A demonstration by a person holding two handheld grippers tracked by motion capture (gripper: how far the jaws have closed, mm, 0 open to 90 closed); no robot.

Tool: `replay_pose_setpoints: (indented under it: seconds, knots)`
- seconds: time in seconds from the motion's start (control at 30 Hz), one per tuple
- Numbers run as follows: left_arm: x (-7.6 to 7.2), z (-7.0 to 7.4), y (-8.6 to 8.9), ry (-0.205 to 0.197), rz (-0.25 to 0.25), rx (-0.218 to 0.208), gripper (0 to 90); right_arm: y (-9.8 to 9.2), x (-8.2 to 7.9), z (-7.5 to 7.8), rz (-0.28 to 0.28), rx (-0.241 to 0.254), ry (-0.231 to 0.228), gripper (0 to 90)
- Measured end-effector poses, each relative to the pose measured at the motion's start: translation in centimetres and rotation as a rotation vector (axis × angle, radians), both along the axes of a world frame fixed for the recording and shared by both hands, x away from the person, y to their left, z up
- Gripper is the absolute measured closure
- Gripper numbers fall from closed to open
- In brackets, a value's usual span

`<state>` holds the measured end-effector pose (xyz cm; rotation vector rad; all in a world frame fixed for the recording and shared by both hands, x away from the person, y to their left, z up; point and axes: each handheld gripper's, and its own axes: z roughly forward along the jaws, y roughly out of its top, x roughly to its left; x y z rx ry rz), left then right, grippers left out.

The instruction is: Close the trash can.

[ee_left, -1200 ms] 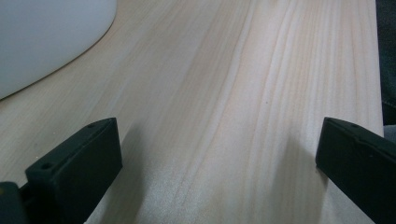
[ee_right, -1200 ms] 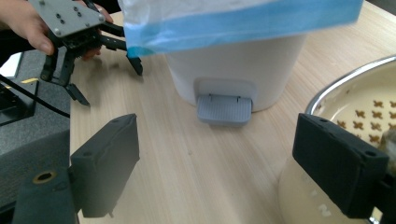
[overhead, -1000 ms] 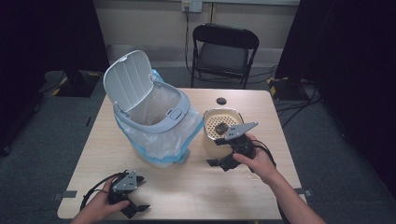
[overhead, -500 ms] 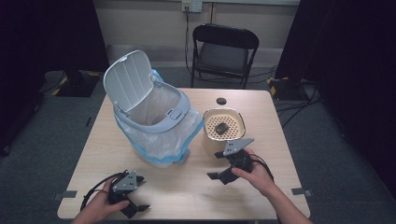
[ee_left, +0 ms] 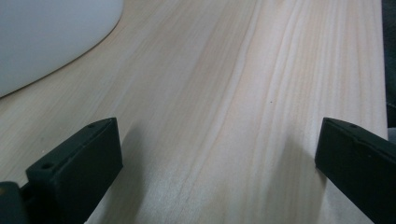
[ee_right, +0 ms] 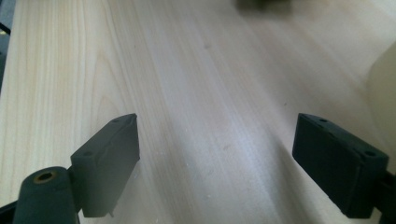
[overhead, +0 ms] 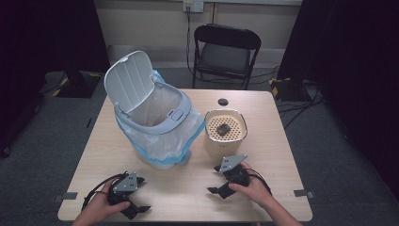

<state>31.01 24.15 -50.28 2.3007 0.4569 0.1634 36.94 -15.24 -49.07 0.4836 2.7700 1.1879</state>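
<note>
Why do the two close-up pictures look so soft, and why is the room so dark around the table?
High view: light falls on the table while the surroundings go near black. Left gripper view: the white bin at the top left corner is blurred, and the tongs cast soft shadows on the wood. Right gripper view: a dark shape at the top edge is out of focus.

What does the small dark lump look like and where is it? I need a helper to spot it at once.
Find the white lidded bin on the wooden table; just right of it stands a cream round container. The dark lump lies on its perforated top. The other dark thing, a flat black disc, lies on the bare table behind.
</note>
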Motion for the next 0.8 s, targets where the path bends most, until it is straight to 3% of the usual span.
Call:
replay_pose_setpoints:
  seconds: [0.1,0.23,0.37,0.4,0.67,0.8]
  knots:
    - [0.0,0.3,0.3,0.012,0.023,0.010,1.5,0.2,-0.1,-0.5,0.013,-0.020,-0.004,14.2]
    - [0.1,0.7,1.1,0.022,0.065,0.001,17.8,0.2,-0.2,-0.7,0.022,-0.018,-0.033,14.1]
    - [0.0,1.2,1.9,0.030,0.093,0.024,16.0,0.2,-0.3,-0.9,0.015,-0.006,-0.044,13.6]
    - [0.0,1.4,2.1,0.028,0.096,0.048,16.0,0.1,-0.3,-0.9,0.011,-0.002,-0.043,13.6]
    - [0.6,3.4,3.9,0.063,0.156,0.003,16.2,0.1,-0.4,-1.0,0.004,0.002,-0.049,13.1]
    - [0.7,4.4,4.5,0.066,0.170,0.006,16.1,0.2,-0.4,-1.0,-0.002,0.001,-0.047,12.7]
